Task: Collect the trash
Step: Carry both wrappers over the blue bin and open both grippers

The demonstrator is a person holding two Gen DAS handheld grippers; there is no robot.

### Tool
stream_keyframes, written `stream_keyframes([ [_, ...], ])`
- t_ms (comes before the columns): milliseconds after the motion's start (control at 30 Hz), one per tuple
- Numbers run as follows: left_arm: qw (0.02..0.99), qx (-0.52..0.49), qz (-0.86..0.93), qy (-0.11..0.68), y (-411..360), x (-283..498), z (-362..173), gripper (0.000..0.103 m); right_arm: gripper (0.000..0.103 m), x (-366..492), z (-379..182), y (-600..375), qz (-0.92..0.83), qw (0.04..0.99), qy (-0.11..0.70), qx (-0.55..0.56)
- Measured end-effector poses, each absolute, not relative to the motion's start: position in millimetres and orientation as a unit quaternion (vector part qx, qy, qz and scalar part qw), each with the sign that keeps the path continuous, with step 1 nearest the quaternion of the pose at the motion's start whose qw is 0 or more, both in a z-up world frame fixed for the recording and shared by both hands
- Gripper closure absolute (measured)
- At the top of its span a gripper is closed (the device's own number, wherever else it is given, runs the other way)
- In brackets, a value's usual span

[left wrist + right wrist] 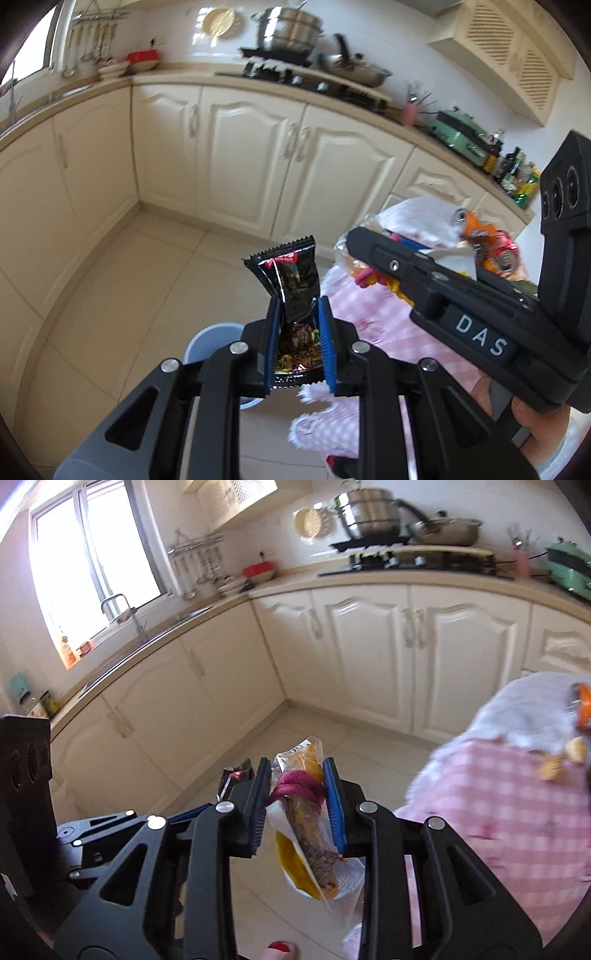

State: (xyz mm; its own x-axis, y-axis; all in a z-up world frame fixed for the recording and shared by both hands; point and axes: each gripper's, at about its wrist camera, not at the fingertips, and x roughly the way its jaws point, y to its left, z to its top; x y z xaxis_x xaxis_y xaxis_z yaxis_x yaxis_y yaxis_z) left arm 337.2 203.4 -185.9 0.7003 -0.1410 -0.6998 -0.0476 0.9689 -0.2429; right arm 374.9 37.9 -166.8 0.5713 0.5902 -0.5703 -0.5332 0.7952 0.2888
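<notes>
Black foil, crinkled and glossy, is pinched between the blue pads (325, 334) of the left gripper (300, 343): a black snack wrapper (290, 280) is held there, its serrated top standing up beyond the fingertips and its printed lower part trapped between the narrow jaws. Directly below and slightly behind this claw, the rim of a pale blue bin (208, 338) is seen on the tiled floor.

The right gripper (297, 805) is likewise closed on trash: a clear bag with orange print (306, 834), wound with a magenta band (297, 788), is squeezed between its pads, with most of the bag hanging beneath the fingers. To the right of both claws lies a table with a pink checked cloth (517, 812), on which crushed cans (504, 254) and more wrappers are still heaped.

The step in hand is judged to be the carry to the bin. It would be done well if each claw were brought squarely above the opening before any release, since light foil and film are likely to flutter sideways. The left load should be lowered near the rim first, as the bin sits closest under it. Both grips are best kept firm until then. The two grippers should be kept apart, because they stand close together in both views.
</notes>
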Motion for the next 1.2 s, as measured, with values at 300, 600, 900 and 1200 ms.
stream_keyframes([
  [300,0.905,-0.139,-0.001,0.402,236.6,361.0,-221.9,0.062,0.074,395.9,-202.8,65.8,0.305,0.882,0.357,0.041],
  [600,0.901,-0.164,0.034,0.4,256.4,370.4,-233.5,0.049,0.074,408.4,-218.7,60.8,0.291,0.882,0.369,0.042],
  [900,0.903,-0.153,0.064,0.397,274.2,354.1,-230.4,0.048,0.073,414.8,-230.1,78.8,0.302,0.871,0.385,0.038],
  [1200,0.898,-0.161,0.085,0.401,297.1,345.2,-231.5,0.049,0.068,429.3,-228.8,97.7,0.305,0.869,0.386,0.052],
])
